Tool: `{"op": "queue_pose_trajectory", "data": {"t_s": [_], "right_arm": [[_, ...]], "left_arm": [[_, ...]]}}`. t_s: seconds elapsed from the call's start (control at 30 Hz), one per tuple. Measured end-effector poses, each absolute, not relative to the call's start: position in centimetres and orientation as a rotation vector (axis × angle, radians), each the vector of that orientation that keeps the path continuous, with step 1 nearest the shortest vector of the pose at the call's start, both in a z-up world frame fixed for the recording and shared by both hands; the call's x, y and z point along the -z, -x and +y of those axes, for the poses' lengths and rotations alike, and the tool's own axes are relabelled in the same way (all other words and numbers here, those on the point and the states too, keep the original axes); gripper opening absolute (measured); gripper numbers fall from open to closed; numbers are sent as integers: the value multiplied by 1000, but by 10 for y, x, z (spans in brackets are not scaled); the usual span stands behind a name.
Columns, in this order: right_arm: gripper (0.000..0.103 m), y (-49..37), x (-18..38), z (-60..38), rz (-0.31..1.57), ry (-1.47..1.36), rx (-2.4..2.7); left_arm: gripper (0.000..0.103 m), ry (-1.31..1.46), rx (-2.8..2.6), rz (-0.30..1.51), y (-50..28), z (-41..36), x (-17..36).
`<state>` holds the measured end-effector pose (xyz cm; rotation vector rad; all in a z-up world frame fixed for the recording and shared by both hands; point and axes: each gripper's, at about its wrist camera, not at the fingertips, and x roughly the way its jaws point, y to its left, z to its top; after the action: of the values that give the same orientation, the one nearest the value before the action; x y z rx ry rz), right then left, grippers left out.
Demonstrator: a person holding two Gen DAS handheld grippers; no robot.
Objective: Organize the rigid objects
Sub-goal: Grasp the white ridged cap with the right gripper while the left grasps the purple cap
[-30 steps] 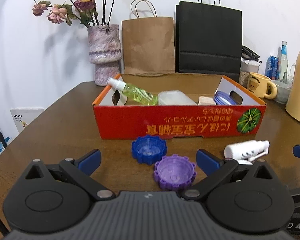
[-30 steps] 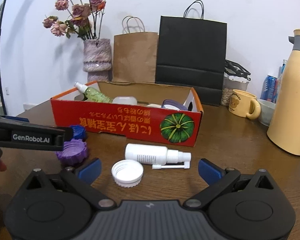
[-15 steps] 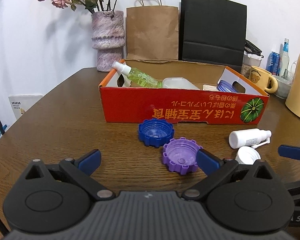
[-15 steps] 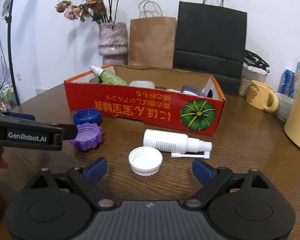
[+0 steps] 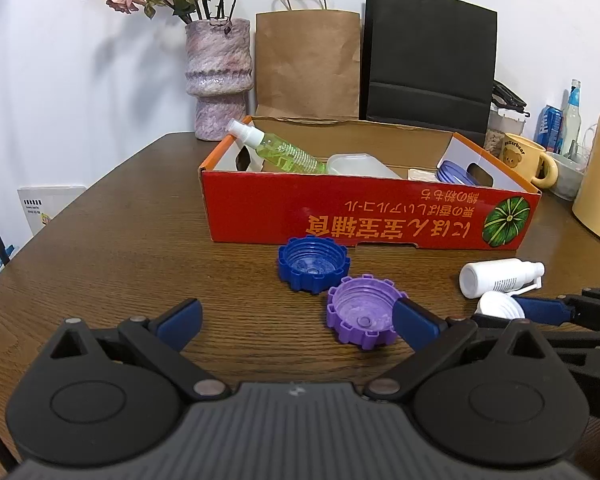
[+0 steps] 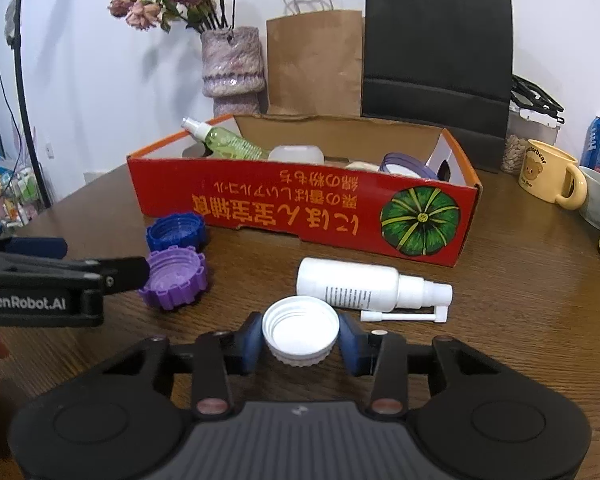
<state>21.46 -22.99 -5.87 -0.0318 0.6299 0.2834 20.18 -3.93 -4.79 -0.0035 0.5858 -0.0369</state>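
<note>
The white cap (image 6: 300, 330) lies mouth-up on the worktop (image 6: 520, 320), in front of the red box (image 6: 300, 208) and just short of the white spray bottle (image 6: 352, 285), which lies on its side between cap and box. It looks like thin moulded plastic: very light, stiff enough to keep its round shape, with a ribbed skirt that should give the pads some bite. Its smooth upper rim is the slippery part, so the hold belongs low on the ribbing, across the full width. The right hand-held gripper (image 6: 302, 338) is clenched on it exactly so, one blue pad on each side of the skirt. A hard squeeze could pop so light a piece out.

Left of the white cap, also in front of the box, sit a purple cap (image 5: 362, 316) and a blue cap (image 5: 313, 264). The left hand-held gripper (image 5: 296, 320) hovers with jaws spread, its right pad beside the purple cap, grasping nothing.
</note>
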Motion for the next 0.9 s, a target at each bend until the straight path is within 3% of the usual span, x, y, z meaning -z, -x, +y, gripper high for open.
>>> {"op": "queue_pose_trajectory", "data": {"t_s": [0.9], "right_arm": [[40, -199, 49, -246, 503, -8, -171]], "left_arm": [[103, -34, 36, 628, -220, -69, 61]]}}
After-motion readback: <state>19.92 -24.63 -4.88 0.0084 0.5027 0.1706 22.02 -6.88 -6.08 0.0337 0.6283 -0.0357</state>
